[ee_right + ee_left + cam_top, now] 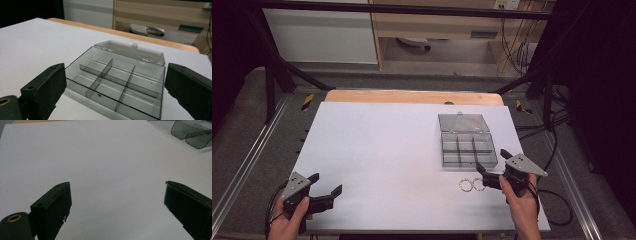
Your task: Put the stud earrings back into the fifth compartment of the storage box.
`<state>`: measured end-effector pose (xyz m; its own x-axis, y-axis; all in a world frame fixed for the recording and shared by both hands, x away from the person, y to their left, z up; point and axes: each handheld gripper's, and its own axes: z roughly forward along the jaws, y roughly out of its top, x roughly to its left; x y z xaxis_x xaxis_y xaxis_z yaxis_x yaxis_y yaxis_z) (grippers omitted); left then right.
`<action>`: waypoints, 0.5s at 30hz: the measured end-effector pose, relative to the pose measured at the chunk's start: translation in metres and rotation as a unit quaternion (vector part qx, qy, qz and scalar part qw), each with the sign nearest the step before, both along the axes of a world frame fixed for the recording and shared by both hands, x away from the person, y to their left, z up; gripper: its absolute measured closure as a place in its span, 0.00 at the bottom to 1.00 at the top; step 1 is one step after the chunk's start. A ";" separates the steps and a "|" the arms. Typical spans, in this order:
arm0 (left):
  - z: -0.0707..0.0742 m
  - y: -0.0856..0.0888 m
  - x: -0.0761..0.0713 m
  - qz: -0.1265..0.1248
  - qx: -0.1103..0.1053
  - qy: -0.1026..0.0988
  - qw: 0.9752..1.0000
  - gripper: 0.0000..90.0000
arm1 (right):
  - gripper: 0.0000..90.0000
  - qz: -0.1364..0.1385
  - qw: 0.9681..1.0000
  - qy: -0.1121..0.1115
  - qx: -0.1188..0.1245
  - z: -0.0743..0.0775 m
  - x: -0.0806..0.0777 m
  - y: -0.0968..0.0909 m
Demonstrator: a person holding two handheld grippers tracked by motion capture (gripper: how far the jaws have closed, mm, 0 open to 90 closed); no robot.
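A clear, smoky-grey plastic organiser box (468,151) sat toward the right edge of the table (382,150), roughly midway between its far and near edges. The box was rectangular with rounded corners, and thin dividers split it into six shallow compartments, all of which looked bare in the right gripper view. Its hinged lid (463,122), of the same see-through plastic with a small tab at the rim, lay folded open on the far side. The table carried a smooth, matte white surface, with a strip of pale wood showing along its far edge.

Two thin, gold-coloured metal rings (471,185) lay flat on the white surface just in front of the box, side by side and seemingly touching, close to the near-right corner.

The right gripper (492,167), black with a grey three-cornered plate on top, was held just to the right of the rings and near the box's near-right corner. Its blocky, matte jaws stood spread wide with nothing between them, framing the box in the right gripper view.

The left gripper (327,184) rested near the near-left corner of the table, well apart from the box and the rings. Its jaws were likewise spread wide over bare white surface, gripping nothing.
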<state>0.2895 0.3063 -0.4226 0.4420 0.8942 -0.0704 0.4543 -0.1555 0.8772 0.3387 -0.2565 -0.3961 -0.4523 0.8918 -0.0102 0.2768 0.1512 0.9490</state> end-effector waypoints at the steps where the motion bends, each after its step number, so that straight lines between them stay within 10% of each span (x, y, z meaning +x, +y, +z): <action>1: 0.000 0.000 0.000 0.000 -0.001 0.000 1.000 0.08 | 0.05 0.003 1.000 0.008 -0.001 -0.001 0.000 0.001; 15: -0.002 -0.002 0.002 -0.006 0.008 0.009 1.000 0.08 | 0.20 0.013 0.995 0.092 -0.041 -0.009 -0.011 -0.005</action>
<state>0.2917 0.3045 -0.4246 0.4522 0.8897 -0.0637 0.4672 -0.1754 0.8666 0.3275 -0.2616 -0.4051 -0.4764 0.8792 0.0026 0.4390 0.2353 0.8672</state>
